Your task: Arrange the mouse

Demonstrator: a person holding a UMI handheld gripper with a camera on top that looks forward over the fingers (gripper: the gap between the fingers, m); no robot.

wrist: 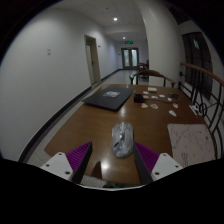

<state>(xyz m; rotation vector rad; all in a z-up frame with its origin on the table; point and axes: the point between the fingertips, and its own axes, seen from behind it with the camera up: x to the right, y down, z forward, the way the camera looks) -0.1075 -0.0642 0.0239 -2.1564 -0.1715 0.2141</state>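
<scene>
Purple pads (72,158) on my 2 fingers sit lowest and nearest, spread wide apart; my gripper (112,160) is fully open and holds nothing. Between the fingers and just ahead of them rests a small pale grey object (122,140) on the brown wooden table (90,125). It looks crumpled or shiny, and I cannot tell whether it is the mouse or a wrapped item. It touches neither finger, with a clear gap at each side.

Table edges: the left edge runs diagonally away from my left finger toward the far end, with open corridor floor (65,100) beyond it. The near edge lies under my fingers. To the right of the grey object, a white patterned sheet (190,140) lies flat near the right edge of the table.

Bare wood surrounds the grey object on the left and ahead, giving room to move forward. Farther on, a flat dark rectangular item (108,99), possibly a mat or closed laptop, lies toward the left-centre. Right of it, several small light items (155,96) are scattered, too small to identify. At the far end stands a chair (143,74).

Beyond the table, the corridor runs to a doorway (130,58). A dark railing (200,90) lines the right side. I can make out no containers.
</scene>
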